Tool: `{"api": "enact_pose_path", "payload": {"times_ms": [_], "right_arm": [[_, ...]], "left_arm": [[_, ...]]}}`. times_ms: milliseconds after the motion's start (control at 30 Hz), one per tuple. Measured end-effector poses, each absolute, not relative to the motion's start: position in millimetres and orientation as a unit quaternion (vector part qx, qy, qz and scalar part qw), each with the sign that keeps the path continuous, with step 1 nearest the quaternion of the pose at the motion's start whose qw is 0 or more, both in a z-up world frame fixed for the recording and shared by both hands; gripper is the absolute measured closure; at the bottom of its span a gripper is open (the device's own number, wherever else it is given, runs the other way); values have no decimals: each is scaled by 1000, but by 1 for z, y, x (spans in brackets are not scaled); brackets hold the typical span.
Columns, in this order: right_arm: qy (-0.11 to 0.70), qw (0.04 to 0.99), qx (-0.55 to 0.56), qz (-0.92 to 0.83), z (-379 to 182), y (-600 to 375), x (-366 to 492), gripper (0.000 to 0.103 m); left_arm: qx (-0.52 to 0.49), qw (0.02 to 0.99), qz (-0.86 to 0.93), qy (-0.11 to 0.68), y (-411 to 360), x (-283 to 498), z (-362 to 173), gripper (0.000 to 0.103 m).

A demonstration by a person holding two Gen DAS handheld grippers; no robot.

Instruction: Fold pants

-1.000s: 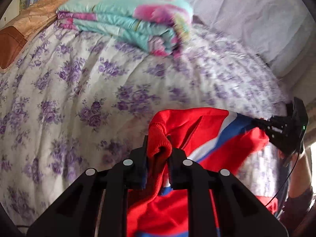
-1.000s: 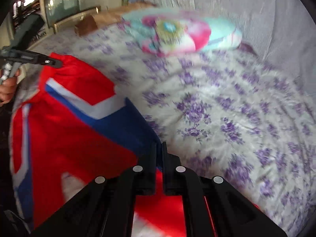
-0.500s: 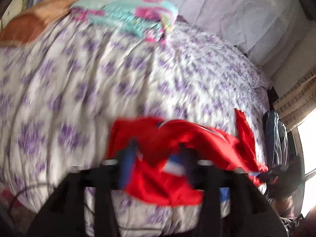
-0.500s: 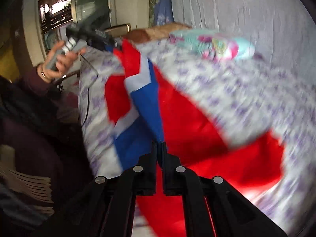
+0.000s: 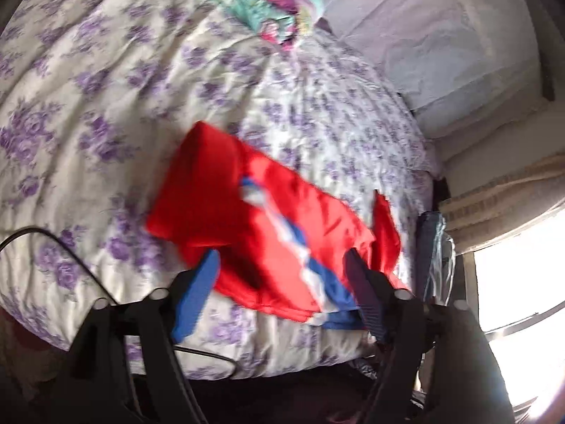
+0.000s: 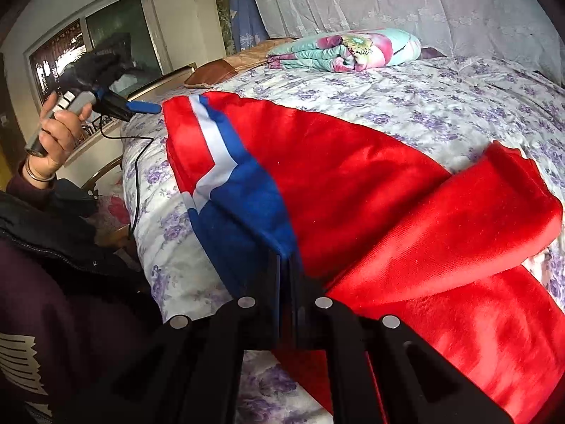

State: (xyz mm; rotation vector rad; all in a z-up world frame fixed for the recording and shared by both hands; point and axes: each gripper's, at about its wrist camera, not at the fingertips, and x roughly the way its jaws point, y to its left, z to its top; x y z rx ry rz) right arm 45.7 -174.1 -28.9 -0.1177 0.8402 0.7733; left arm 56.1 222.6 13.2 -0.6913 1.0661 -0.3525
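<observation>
The red pants [image 5: 268,226] with a blue and white stripe lie spread on the bed near its front edge; in the right wrist view they [image 6: 370,190] fill the middle. My left gripper [image 5: 282,258] is open and empty, held above the pants, and it also shows in the right wrist view [image 6: 141,107] by the far end of the pants. My right gripper [image 6: 286,258] is shut on the blue edge of the pants. One red leg [image 6: 476,212] is folded across the cloth at the right.
The bed [image 5: 106,88] has a purple-flowered cover. A folded teal and pink quilt [image 6: 346,49] lies at the far end. A black cable [image 5: 70,258] hangs at the bed's left edge. A window [image 6: 88,46] and the person's body [image 6: 53,282] are at the left.
My left gripper has let go of the pants, opened and lifted away. The pants have dropped onto the bed and spread out. My right gripper has stayed shut on the cloth.
</observation>
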Motion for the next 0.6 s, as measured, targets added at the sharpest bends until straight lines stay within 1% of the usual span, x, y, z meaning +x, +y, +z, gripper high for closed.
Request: {"api": "enact_pose_path", "payload": {"times_ms": [33, 100, 200, 267, 333, 400, 433, 533, 567, 600], "right_arm": [[396, 841, -53, 365, -29, -175, 45, 98], [396, 842, -45, 365, -30, -176, 46, 98], [394, 843, -40, 365, -30, -178, 45, 98], [393, 843, -37, 366, -31, -179, 45, 98], [394, 842, -34, 368, -32, -179, 46, 98], [393, 842, -32, 368, -33, -178, 46, 98], [393, 842, -31, 368, -33, -179, 46, 98], [390, 844, -31, 367, -33, -179, 45, 98], [389, 844, -30, 367, -32, -179, 45, 98], [386, 846, -28, 367, -30, -179, 45, 98]], "left_arm": [[-322, 790, -160, 496, 220, 58, 13, 18], [-333, 771, -143, 523, 217, 67, -2, 17], [-371, 729, -149, 556, 216, 71, -28, 18], [-367, 733, -143, 555, 214, 72, -31, 18], [-383, 735, -146, 540, 216, 75, -26, 22], [-388, 737, -153, 532, 216, 81, -20, 40], [-380, 740, -154, 534, 214, 86, -18, 44], [-378, 734, -146, 544, 211, 99, -22, 63], [-376, 735, -146, 545, 211, 103, -24, 85], [-366, 740, -144, 545, 211, 106, -23, 94]]}}
